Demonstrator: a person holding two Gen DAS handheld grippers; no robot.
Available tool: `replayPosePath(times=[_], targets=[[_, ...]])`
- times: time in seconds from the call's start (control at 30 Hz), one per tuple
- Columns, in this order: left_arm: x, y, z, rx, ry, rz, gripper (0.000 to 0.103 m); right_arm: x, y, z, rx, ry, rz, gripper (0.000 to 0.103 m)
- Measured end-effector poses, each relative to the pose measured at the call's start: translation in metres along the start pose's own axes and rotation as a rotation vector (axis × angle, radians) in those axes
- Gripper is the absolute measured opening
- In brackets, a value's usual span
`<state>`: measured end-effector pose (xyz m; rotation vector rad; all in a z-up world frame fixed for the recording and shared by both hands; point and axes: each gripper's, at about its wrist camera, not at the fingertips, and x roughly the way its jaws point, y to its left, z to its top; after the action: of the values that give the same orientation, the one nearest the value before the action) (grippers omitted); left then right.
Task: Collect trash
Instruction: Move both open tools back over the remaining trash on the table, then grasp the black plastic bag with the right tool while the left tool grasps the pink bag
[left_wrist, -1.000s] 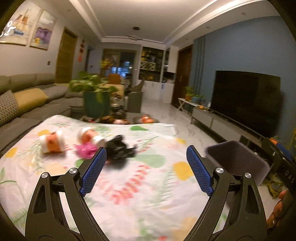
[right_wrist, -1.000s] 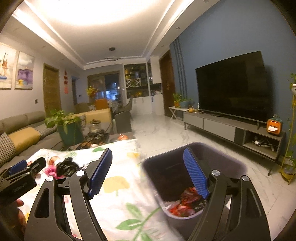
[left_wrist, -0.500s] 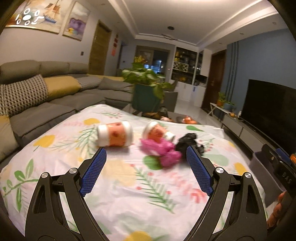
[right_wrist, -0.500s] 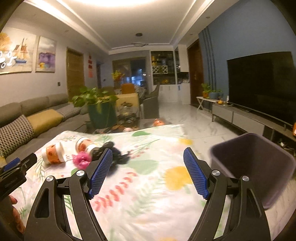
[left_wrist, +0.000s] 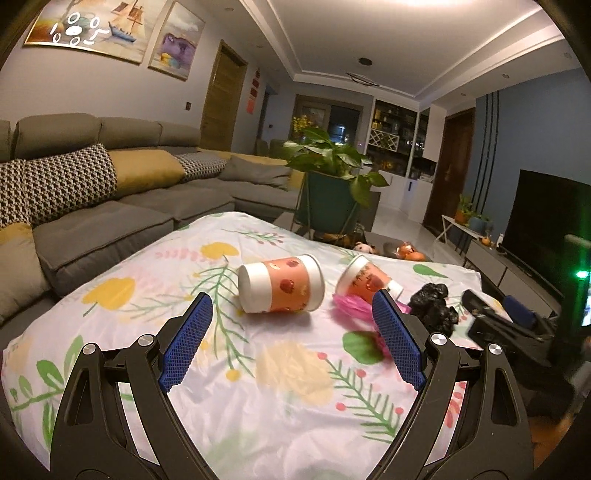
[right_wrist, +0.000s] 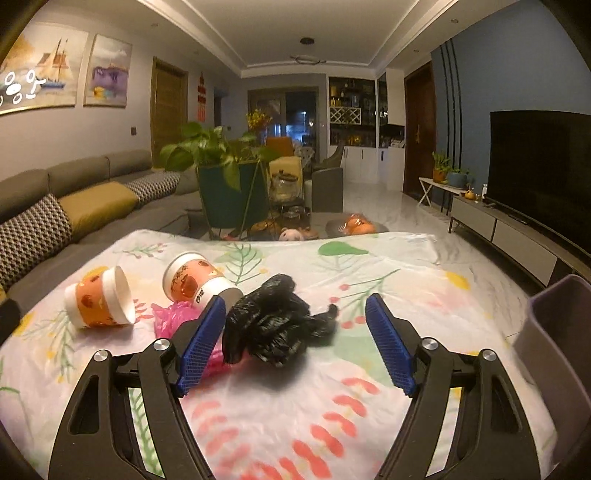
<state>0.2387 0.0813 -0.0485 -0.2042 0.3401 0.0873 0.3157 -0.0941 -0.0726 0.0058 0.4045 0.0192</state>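
Hovering over a floral tablecloth (left_wrist: 288, 398), left gripper (left_wrist: 291, 341) has its jaws spread wide with nothing between the blue pads; tipped paper cup (left_wrist: 280, 284) lies on its side just ahead of it, white base toward the camera, orange print with red fruit. Second paper cup (left_wrist: 364, 278) lies tilted to its right, mouth toward the camera, resting on or touching a crumpled pink plastic bag (left_wrist: 351, 308); the right pad hides part of the pink bag. Crumpled black plastic bag (left_wrist: 434, 308) sits further right, just beside the second cup. Right gripper shows at the right edge of the left wrist view, dark and blurred.

Right wrist view: right gripper (right_wrist: 295, 341) also wide open, holding nothing, jaws low over the cloth. Black bag (right_wrist: 277, 325) lies between the pads, nearer the left pad (right_wrist: 201, 345); contact with it cannot be told. Pink bag (right_wrist: 173, 317) pokes out left of and behind that pad. Both cups are left of the black bag, one (right_wrist: 101, 301) with open mouth facing right, the other (right_wrist: 194, 282) touching the pink bag. Grey trash bin (right_wrist: 554, 332) stands at the right edge, off the table, inside hidden. Grey sofa (left_wrist: 92, 206) and potted plant (right_wrist: 221, 177) are behind the table
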Motion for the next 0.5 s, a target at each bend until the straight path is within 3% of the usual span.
replayPosePath(times=[0.2,0.27,0.43,0.5], targets=[[0.013,0.005,0.001,-0.012,0.006,-0.005,0.087,0.037,0.010,0.001,-0.004,0.076,-0.004,0.066],[0.017,0.004,0.001,-0.015,0.011,-0.012,0.087,0.043,0.012,0.000,-0.011,0.098,-0.007,0.057],[0.023,-0.001,-0.002,-0.004,0.026,-0.026,0.087,0.054,0.011,-0.005,-0.010,0.148,0.000,0.017],[0.023,-0.004,-0.004,0.003,0.030,-0.030,0.087,0.053,0.007,-0.005,0.011,0.147,0.004,0.009]])
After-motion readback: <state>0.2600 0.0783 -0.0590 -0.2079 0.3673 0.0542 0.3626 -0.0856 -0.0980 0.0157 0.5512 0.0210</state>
